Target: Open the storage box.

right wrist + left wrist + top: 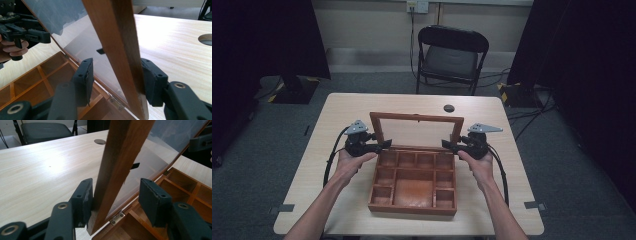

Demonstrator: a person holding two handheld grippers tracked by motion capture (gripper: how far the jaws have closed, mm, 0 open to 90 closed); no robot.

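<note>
Your brown wooden box with many small square pockets (413,182) sits in the middle of the pale wooden table (337,112), close to your side. Its see-through lid with a wooden frame (417,131) stands up at the back of the box, tipped a little away from you.

Your left gripper (384,145) is at the left side bar of the lid frame. In the left gripper view its two black jaws are wide apart with the bar (120,170) between them. The left jaw touches the wood. The right jaw is away from it.

Your right gripper (446,144) is at the right side bar of the frame. In the right gripper view the jaws are wide too. The right jaw touches the bar (117,55), and the left jaw has a gap.

A small silver hinge (117,217) joins the lid to the box. A black folding chair (451,57) stands past the far side of the table. A dark round hole (449,108) is in the table top near the far edge.
</note>
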